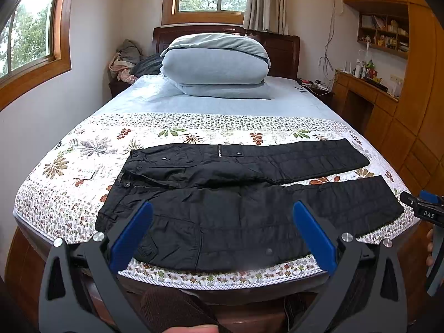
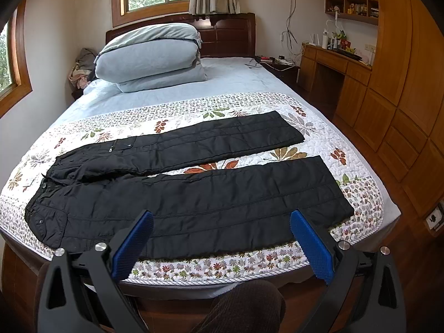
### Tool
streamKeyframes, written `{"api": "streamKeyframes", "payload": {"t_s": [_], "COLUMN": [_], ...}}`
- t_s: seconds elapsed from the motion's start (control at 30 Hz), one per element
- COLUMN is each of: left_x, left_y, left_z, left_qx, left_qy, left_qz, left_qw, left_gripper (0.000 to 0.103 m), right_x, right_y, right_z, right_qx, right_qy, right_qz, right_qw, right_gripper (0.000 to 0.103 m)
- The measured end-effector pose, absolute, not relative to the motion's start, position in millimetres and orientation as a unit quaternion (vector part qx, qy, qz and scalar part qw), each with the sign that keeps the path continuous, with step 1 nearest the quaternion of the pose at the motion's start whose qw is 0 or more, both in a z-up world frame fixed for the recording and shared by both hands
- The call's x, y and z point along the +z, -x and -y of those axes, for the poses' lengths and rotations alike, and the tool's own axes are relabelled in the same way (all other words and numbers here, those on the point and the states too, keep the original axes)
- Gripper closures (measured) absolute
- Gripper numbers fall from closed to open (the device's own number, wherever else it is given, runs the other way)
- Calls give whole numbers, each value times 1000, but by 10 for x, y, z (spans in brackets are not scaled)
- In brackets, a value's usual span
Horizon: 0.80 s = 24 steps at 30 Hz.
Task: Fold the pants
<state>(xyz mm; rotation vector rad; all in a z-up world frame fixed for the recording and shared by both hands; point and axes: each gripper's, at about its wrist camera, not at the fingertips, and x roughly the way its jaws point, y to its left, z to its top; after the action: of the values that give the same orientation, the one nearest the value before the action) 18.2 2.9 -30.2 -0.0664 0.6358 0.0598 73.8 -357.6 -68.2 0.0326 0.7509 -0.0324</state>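
Observation:
Black pants (image 1: 222, 194) lie flat across the foot of the bed on a floral quilt (image 1: 55, 183), waist to the left, both legs spread apart to the right. They also show in the right wrist view (image 2: 180, 197). My left gripper (image 1: 222, 222) is open and empty, held above the near leg at the bed's front edge. My right gripper (image 2: 222, 230) is open and empty, also above the near leg, further toward the cuffs. The right gripper's tip shows at the right edge of the left wrist view (image 1: 424, 208).
A folded light-blue duvet (image 1: 216, 66) sits at the head of the bed. A small card (image 1: 86, 172) lies on the quilt left of the waist. Wooden cabinets (image 2: 388, 105) and a desk (image 2: 333, 63) stand to the right. My knee (image 2: 249, 302) is below the bed edge.

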Motion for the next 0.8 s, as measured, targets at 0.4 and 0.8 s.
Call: {"api": "streamKeyframes", "payload": {"t_s": [0.4, 0.8], "left_x": [-310, -324], "left_y": [-183, -181], "left_z": [-3, 20], "left_qx": [27, 27], "left_qy": [27, 22], "left_qz": [-313, -312], "left_qw": [949, 949], "left_gripper": [2, 2], "right_x": [-677, -663], "right_y": [-728, -727], "right_z": [3574, 3566], "right_qx": [-13, -11], "right_qy": [-16, -16], "right_qz": [-365, -363], "right_qw": [931, 931], "right_gripper": [3, 3]}}
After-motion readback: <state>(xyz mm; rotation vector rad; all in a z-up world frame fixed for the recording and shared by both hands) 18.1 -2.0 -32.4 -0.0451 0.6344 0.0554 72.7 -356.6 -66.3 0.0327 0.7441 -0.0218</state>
